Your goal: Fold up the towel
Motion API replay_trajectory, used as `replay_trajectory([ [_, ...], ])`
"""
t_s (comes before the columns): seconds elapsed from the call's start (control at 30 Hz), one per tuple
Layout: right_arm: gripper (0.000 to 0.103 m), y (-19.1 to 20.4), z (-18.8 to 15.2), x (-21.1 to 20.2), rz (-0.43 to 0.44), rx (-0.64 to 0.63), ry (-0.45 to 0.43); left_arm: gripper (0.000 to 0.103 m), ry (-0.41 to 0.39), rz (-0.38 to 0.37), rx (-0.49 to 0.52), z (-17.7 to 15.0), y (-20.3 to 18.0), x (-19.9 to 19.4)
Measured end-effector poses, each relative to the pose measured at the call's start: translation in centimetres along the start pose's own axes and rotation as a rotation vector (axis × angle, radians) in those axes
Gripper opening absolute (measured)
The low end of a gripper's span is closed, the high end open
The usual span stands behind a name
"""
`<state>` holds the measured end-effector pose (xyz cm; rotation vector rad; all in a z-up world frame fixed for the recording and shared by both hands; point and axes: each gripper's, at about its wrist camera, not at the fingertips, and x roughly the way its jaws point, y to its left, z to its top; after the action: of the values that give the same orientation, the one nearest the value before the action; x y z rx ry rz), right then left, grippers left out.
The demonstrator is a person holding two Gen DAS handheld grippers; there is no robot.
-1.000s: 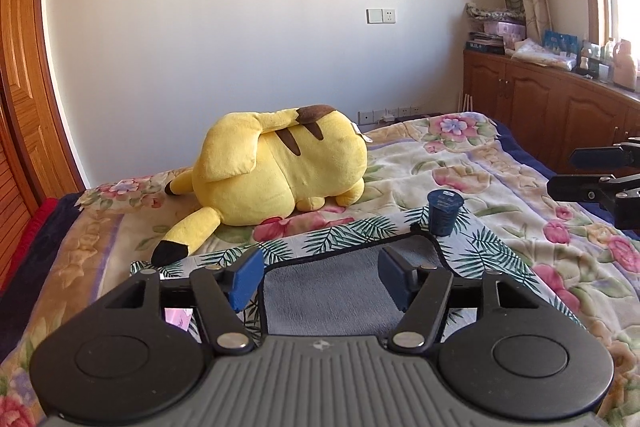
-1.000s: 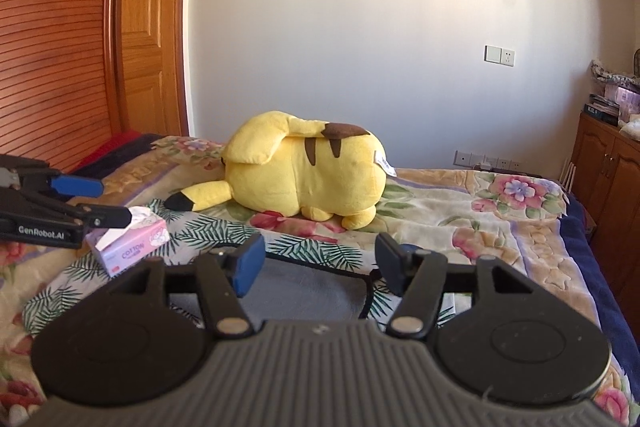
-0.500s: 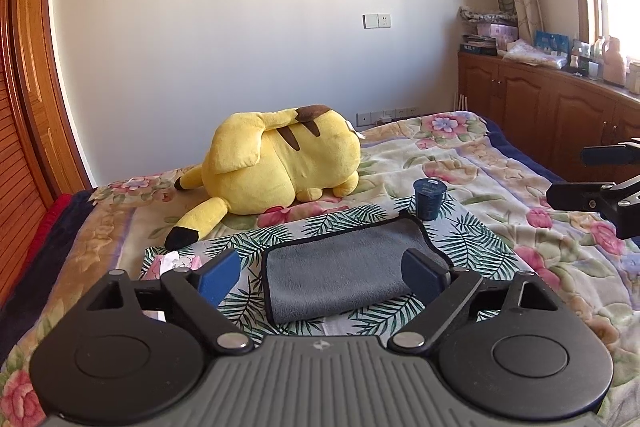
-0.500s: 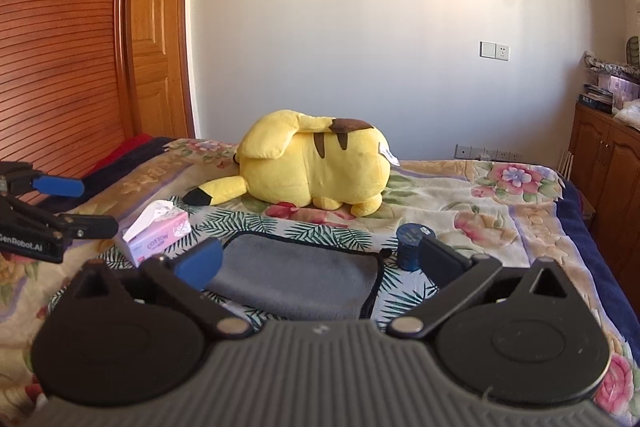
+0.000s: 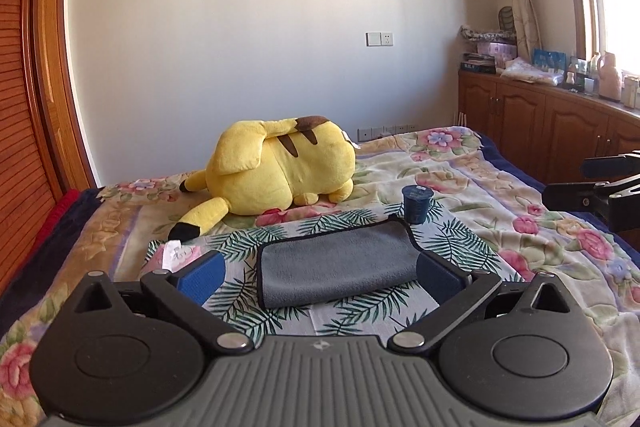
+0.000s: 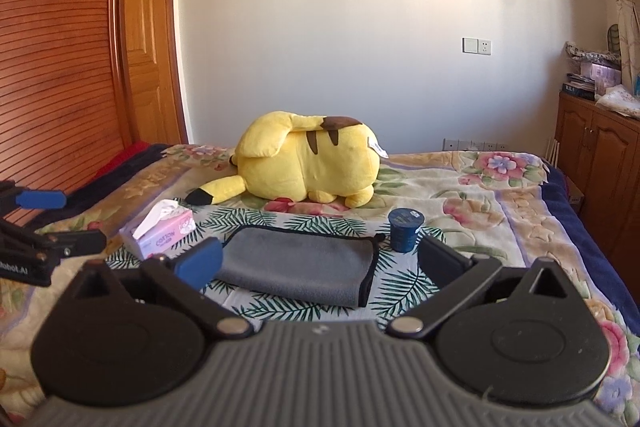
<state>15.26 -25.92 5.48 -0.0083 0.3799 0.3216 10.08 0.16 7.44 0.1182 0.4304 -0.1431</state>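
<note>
Both my left claw (image 5: pixel 320 277) and right claw (image 6: pixel 320 263) stand spread wide, empty, above the bed (image 5: pixel 520 195) — grey towel (image 5: pixel 338 263) lies folded flat; folding looks complete, withdrawal next.

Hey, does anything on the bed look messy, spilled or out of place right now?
Nothing stands out. The gray towel lies folded flat on the bed, the blue cup stands upright beside it, and the tissue box looks intact.

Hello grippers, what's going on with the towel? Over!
Left gripper open, right gripper open, both empty. Gray towel folded flat on the bed. Blue cup at its far corner, tissue box beside it.
</note>
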Motion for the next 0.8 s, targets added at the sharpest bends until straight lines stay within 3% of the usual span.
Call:
replay_trajectory([
  [0.8, 0.103, 3.0, -3.9, -3.2, 0.018, 0.012, 0.010, 0.087, 0.036, 0.041, -0.058, -5.7, -0.8, -3.2],
])
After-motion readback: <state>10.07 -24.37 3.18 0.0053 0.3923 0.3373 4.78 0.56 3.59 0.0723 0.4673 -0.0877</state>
